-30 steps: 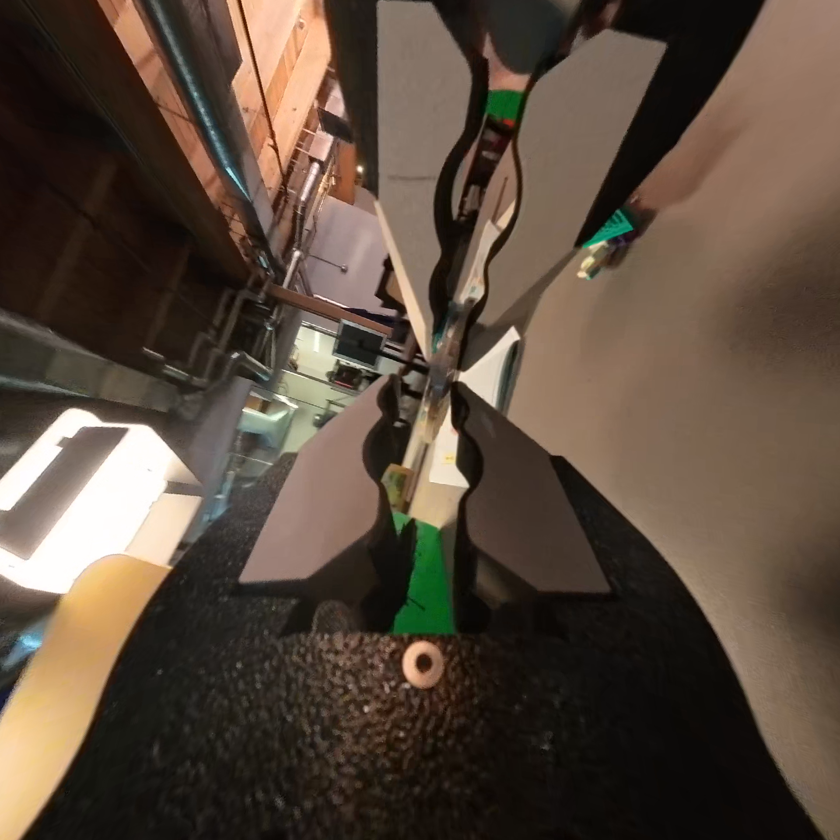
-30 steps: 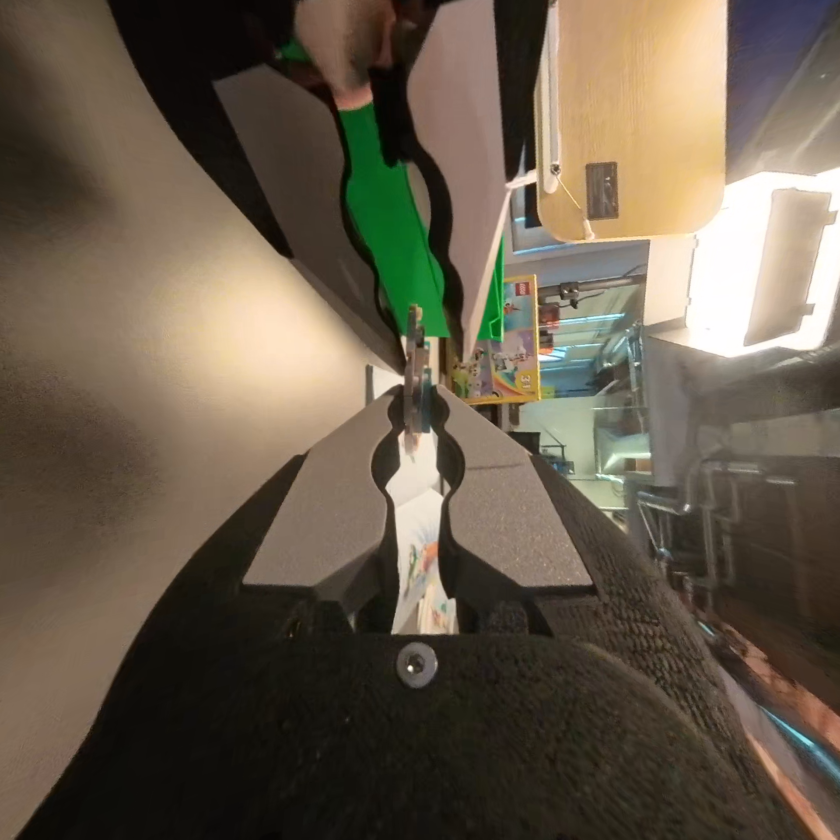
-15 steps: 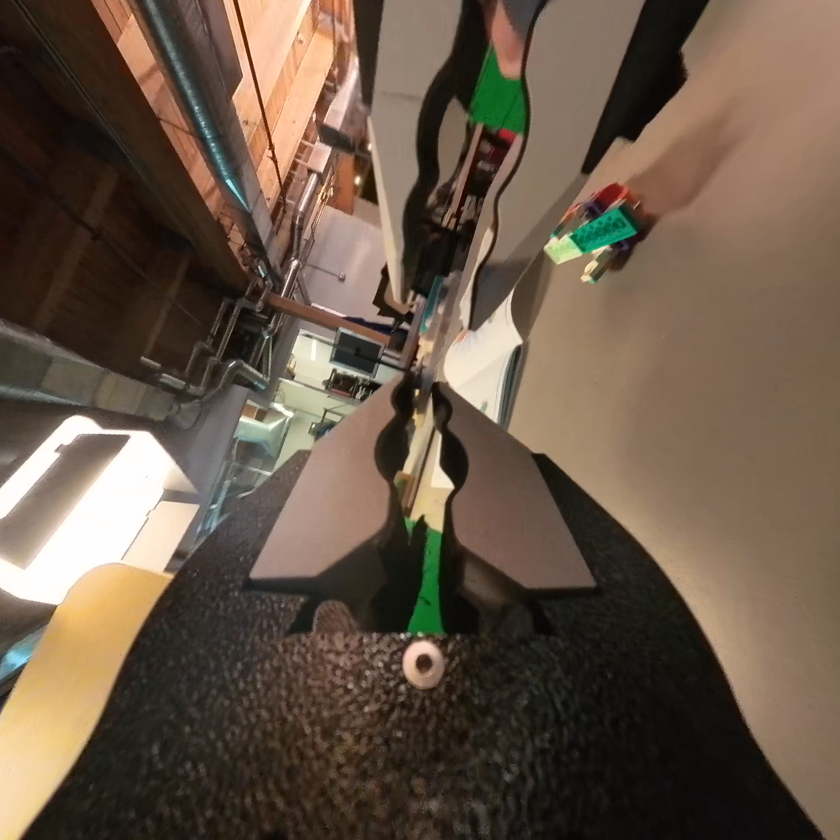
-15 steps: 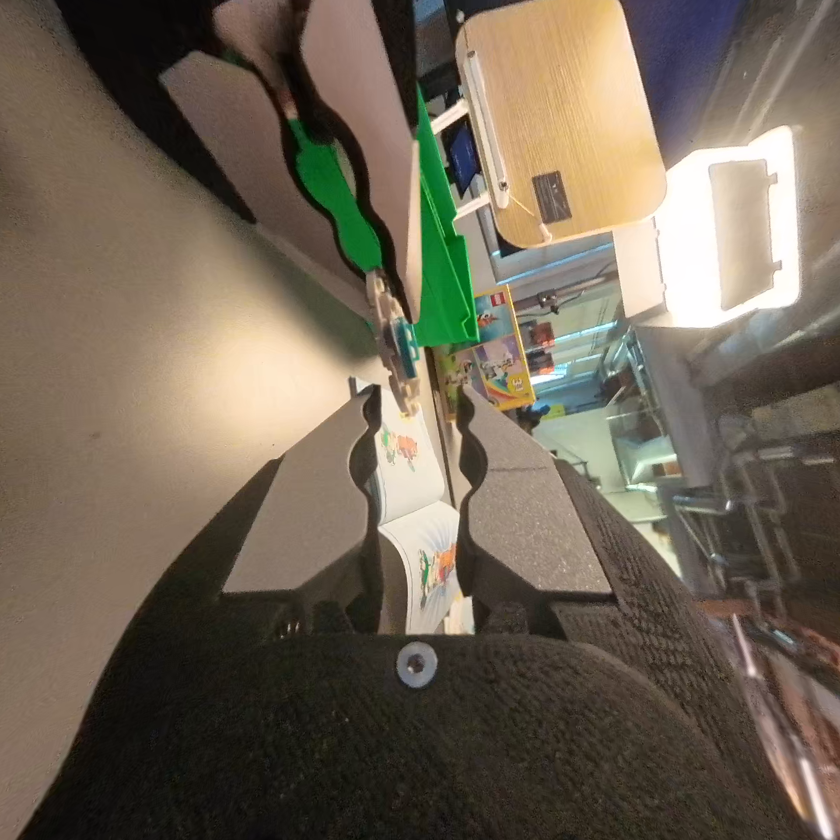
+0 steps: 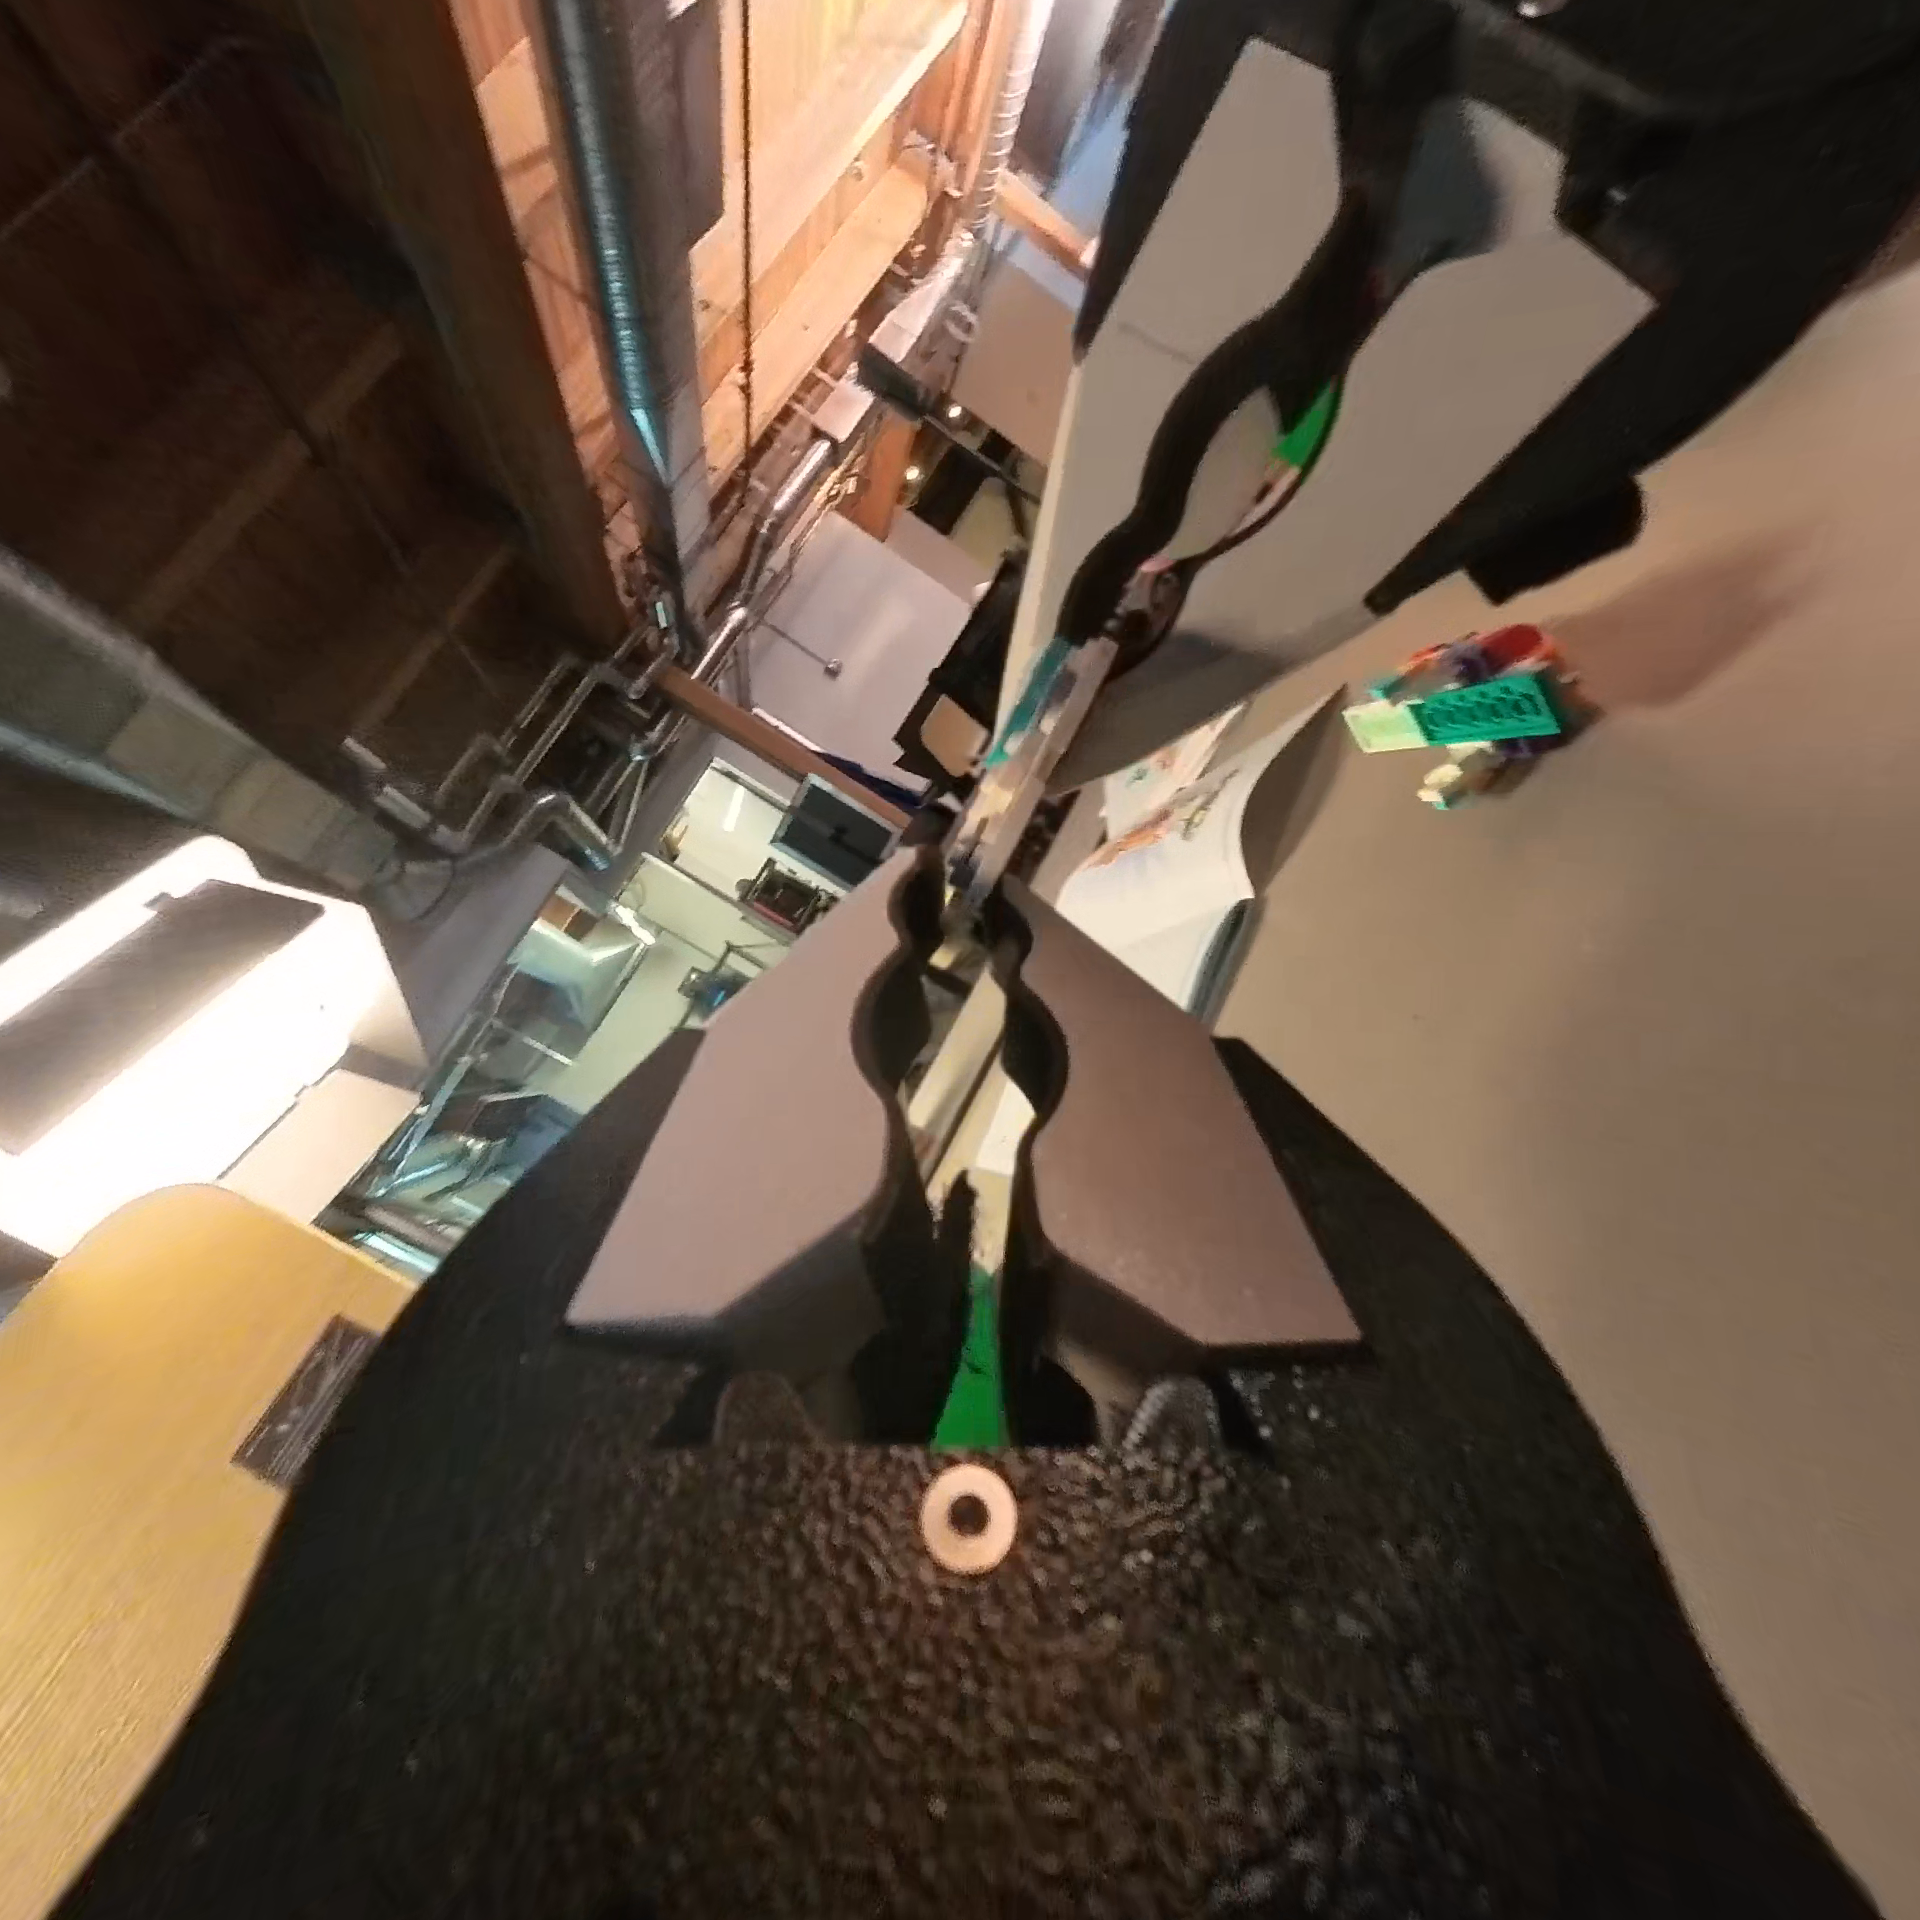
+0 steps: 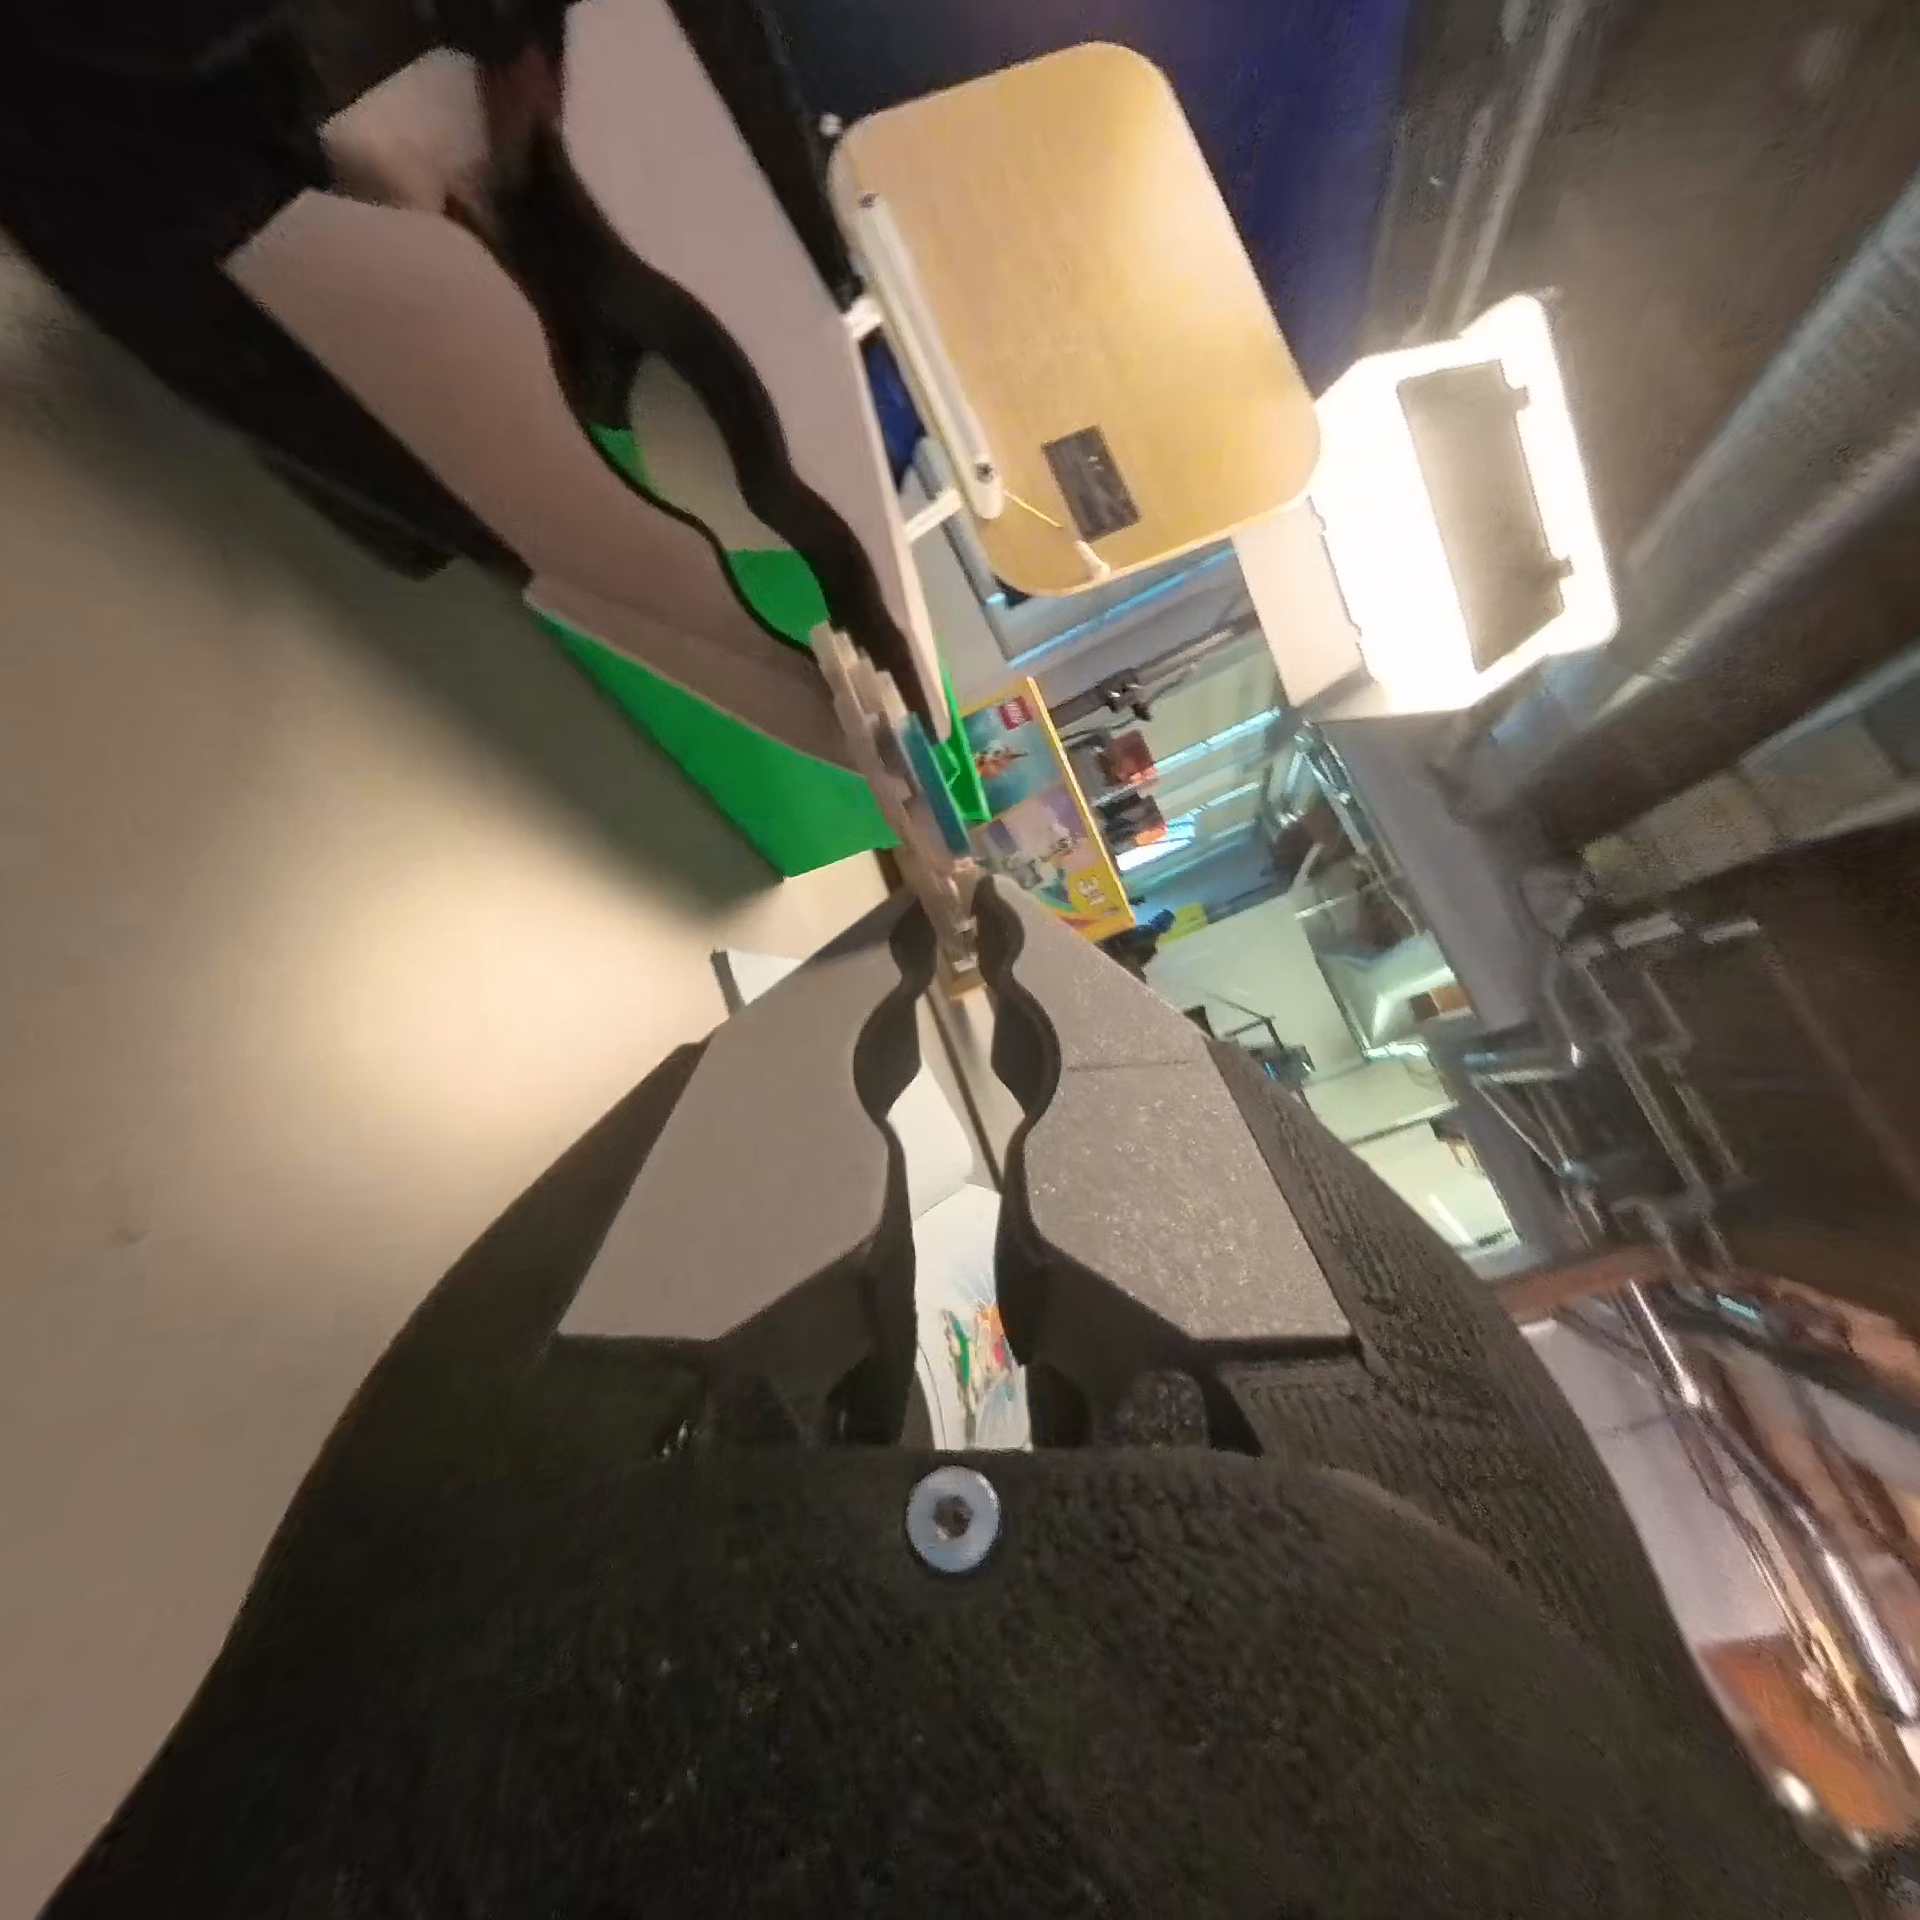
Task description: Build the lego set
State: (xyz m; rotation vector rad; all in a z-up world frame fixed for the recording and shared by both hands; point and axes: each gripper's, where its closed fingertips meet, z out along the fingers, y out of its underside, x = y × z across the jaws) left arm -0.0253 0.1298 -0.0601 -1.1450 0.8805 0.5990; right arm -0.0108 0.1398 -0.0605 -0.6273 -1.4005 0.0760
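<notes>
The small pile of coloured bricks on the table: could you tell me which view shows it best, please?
The left wrist view: the pile of coloured bricks lies unobstructed on the grey table, a teal plate on top. The right wrist view does not show it.

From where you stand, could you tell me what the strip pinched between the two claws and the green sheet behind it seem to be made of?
The strip looks like moulded plastic building pieces, pale grey with a blue part: stepped, notched edges and a slight sheen. The left claw and right claw each grip one end. The green sheet seems matte card or thin plastic: flat, evenly coloured, no gloss; which one, I cannot tell.
</notes>
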